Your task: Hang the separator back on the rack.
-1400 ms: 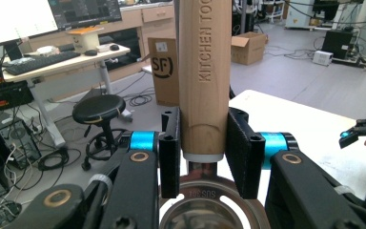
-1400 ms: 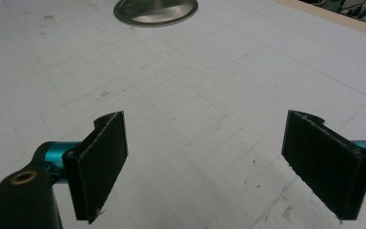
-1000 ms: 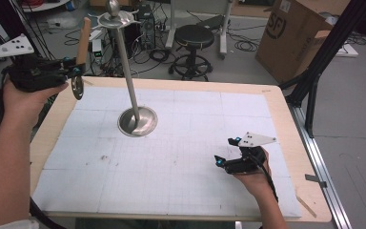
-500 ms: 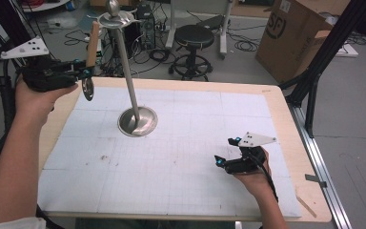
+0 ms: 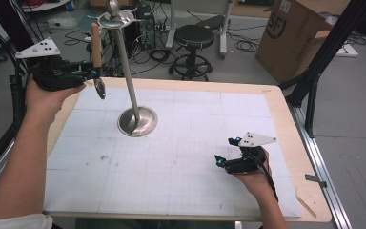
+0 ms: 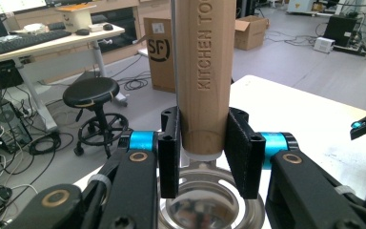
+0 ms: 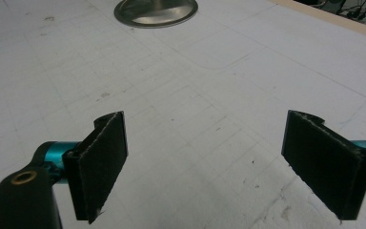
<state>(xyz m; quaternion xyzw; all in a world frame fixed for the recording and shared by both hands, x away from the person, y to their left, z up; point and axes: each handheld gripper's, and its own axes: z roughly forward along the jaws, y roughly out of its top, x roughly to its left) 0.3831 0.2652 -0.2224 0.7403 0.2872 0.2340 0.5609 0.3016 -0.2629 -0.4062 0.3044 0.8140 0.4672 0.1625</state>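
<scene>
Step in hand: carrying a utensil toward the rack; looks like a hang-up job, part done.
Left gripper [image 5: 89, 74]: raised at the far left edge of the table [image 5: 276, 102], jaws pinching the wooden handle [image 6: 205, 71] near its lower end.
Utensil [image 5: 96, 57]: upright, handle on top, small metal head [image 5: 99, 88] hanging below the jaws; near the rack, apart from it.
Rack [image 5: 124, 62]: tilted pole on a round metal base [image 5: 137, 121], hook ring at top [image 5: 116, 19], just right of the handle.
Right gripper [image 5: 228, 155]: resting low at the near right, jaws spread wide, nothing between them.
Next move, my guess: lift and shift right so the handle's top reaches a hook; whether it has a hanging hole, cannot tell.
</scene>
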